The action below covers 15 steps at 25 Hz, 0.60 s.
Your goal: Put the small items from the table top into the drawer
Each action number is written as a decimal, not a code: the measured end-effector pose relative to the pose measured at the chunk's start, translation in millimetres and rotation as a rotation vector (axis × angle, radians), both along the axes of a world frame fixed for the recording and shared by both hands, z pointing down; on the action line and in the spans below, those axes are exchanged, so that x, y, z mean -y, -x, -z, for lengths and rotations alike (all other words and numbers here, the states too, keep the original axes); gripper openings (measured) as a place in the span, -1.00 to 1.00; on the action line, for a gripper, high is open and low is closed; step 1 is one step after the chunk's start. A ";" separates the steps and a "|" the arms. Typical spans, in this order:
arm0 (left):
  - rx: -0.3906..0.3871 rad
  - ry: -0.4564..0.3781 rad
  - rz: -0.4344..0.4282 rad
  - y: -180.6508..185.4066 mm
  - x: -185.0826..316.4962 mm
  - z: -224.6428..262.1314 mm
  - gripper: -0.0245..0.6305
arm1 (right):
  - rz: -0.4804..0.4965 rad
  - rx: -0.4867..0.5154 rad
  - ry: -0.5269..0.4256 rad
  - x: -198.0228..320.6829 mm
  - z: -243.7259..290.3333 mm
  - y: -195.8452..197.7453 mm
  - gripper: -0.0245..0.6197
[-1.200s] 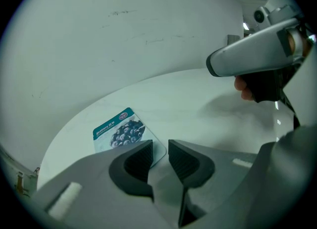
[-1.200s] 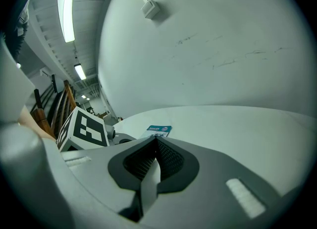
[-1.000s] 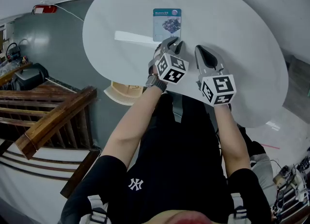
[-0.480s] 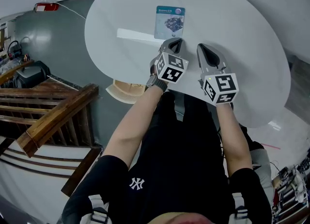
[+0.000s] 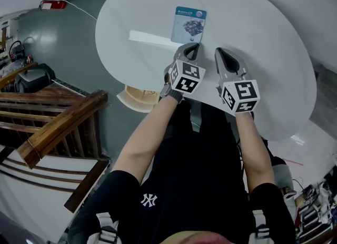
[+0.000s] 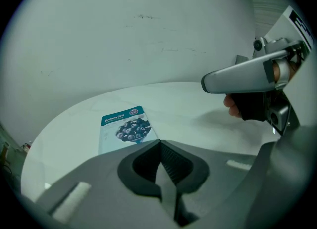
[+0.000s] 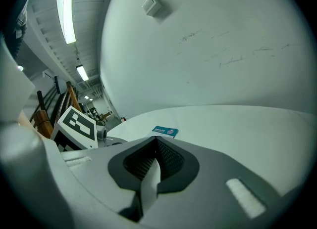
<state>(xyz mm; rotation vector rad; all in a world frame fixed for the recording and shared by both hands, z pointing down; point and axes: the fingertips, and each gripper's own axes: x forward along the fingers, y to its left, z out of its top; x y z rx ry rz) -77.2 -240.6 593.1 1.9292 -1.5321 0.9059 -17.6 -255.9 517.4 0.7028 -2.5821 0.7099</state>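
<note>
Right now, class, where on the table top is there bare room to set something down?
Bare: the table right of the blueberry packet, and left of it. Crowded: the near edge, where the left gripper and right gripper hover by the packet.

On round white table (image 5: pixel 263 37): teal blueberry packet (image 5: pixel 189 25), lying flat.

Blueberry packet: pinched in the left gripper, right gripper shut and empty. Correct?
No. The left gripper view shows the blueberry packet lying on the table ahead of the left gripper, shut and empty. The right gripper is shut and empty.
</note>
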 end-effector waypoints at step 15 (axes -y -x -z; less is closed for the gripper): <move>-0.064 -0.123 0.088 30.0 -32.8 64.2 -0.92 | 0.056 0.023 -0.044 -27.1 21.0 38.7 -0.85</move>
